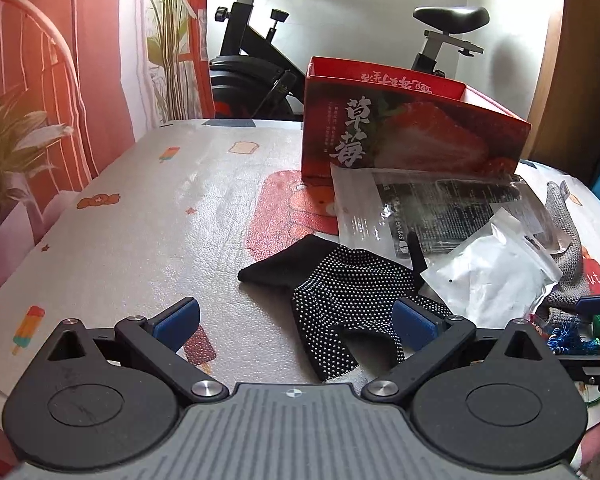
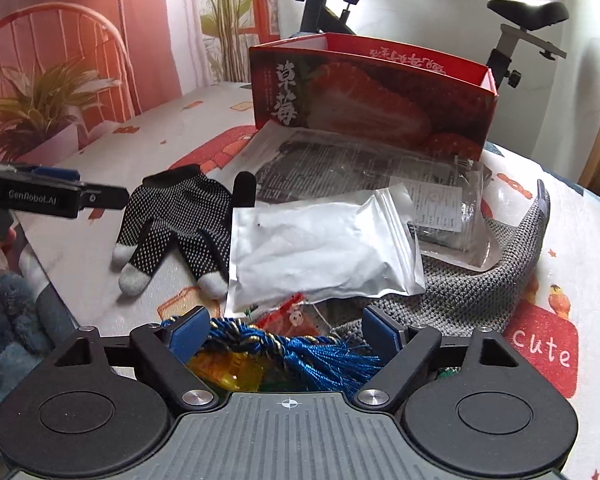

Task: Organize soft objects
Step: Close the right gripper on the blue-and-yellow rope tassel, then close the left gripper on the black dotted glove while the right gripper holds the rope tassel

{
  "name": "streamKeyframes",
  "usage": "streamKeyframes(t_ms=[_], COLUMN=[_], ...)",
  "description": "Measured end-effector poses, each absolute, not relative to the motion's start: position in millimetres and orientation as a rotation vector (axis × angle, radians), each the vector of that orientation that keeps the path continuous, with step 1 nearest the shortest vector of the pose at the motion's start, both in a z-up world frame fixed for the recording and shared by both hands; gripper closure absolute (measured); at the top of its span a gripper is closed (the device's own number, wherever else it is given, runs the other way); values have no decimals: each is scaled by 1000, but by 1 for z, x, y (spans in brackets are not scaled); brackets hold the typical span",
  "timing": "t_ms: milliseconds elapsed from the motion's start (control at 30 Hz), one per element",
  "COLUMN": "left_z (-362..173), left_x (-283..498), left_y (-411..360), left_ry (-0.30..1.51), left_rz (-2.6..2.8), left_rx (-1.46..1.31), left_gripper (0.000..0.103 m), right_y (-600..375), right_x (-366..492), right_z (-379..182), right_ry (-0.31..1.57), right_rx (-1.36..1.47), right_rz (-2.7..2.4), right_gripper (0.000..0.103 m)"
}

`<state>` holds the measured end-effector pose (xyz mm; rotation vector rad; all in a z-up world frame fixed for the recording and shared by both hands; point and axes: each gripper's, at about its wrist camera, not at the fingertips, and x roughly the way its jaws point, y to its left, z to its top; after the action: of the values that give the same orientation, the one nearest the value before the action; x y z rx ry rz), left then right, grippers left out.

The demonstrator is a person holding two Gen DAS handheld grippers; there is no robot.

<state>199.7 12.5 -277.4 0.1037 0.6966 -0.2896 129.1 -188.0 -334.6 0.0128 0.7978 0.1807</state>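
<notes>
A black glove with white grip dots (image 1: 340, 292) lies flat on the patterned tablecloth. My left gripper (image 1: 296, 322) hovers over its finger end, open wide, its pads clear of the fabric. In the right wrist view the same glove (image 2: 168, 216) shows white fingertips. My right gripper (image 2: 286, 336) stands open over a blue tassel cord (image 2: 320, 354), which lies between the pads on top of some yellow and orange packets. A white pouch (image 2: 320, 244) rests on a grey knit piece (image 2: 472, 284). A clear bag with a dark item (image 2: 364, 168) leans by the red strawberry box (image 2: 372, 92).
The red box (image 1: 412, 132) is open-topped and stands at the back of the table. An exercise bike (image 1: 260, 64) stands behind it. The table's left part (image 1: 120, 208) holds only the cloth. A curtain and plants are on the left.
</notes>
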Motion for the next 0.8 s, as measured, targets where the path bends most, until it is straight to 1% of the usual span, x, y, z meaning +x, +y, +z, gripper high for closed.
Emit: streamKeyframes(t_ms=[133, 200, 267, 333, 433, 567, 633, 667, 733, 800], left_z=[-279, -281, -281, -282, -283, -285, -286, -286, -287, -288], left_x=[198, 198, 198, 198, 198, 198, 198, 198, 198, 199], left_y=[12, 13, 14, 14, 13, 11, 11, 11, 11, 11], left_ry=[696, 705, 709, 710, 709, 716, 722, 723, 726, 732], left_rz=[-285, -285, -286, -286, -279, -285, -290, -293, -292, -290], left_rx=[98, 94, 93, 94, 99, 105, 107, 108, 108, 103], left_gripper=[0, 0, 0, 0, 0, 0, 0, 0, 0, 0], right_y=[-185, -183, -182, -181, -178, -171, -167, -165, -162, -160], right_x=[123, 121, 120, 121, 124, 129, 131, 133, 136, 139], right_z=[-339, -340, -343, -348, -352, -351, -351, -351, -353, -354], right_ry=[822, 827, 832, 838, 833, 809, 795, 788, 784, 783], right_rx=[-68, -101, -137, -162, -196, -225, -253, -265, -274, -277], right_rz=[214, 222, 224, 224, 216, 227, 228, 232, 239, 246], right_gripper=[28, 32, 41, 46, 51, 62, 66, 71, 77, 80])
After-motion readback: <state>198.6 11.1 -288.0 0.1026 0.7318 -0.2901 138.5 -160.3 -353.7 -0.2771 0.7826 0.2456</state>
